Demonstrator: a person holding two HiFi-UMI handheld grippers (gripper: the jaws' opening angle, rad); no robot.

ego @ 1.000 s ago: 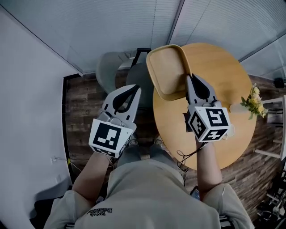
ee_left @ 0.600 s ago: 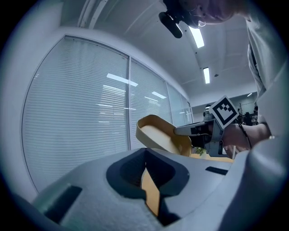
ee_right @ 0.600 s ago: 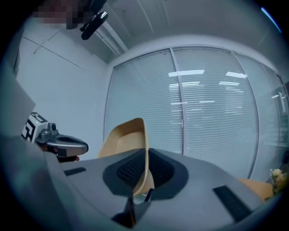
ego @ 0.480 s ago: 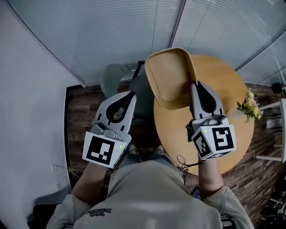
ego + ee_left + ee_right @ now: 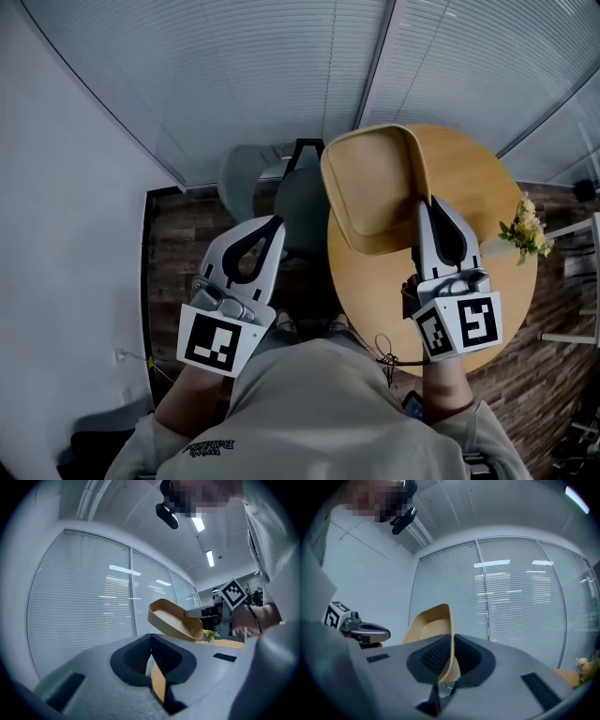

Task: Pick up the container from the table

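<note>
The container (image 5: 375, 187) is a shallow tan tray with rounded corners. It hangs tilted in the air above the round wooden table (image 5: 487, 187). My right gripper (image 5: 424, 204) is shut on its near rim; in the right gripper view the thin tan wall (image 5: 449, 644) stands pinched between the jaws. My left gripper (image 5: 275, 223) floats to the left of the table over the floor, shut and empty. From the left gripper view the container (image 5: 173, 620) shows up high at the right, held by the right gripper (image 5: 197, 613).
A small vase of yellow flowers (image 5: 525, 230) stands at the table's right edge. A grey chair (image 5: 272, 187) sits against the table's left side. Window blinds (image 5: 281, 75) close off the far side. A black cable (image 5: 386, 352) hangs under my right wrist.
The right gripper has raised the container higher off the table and tipped it more upright. The left gripper has stayed shut beside it with little movement.
</note>
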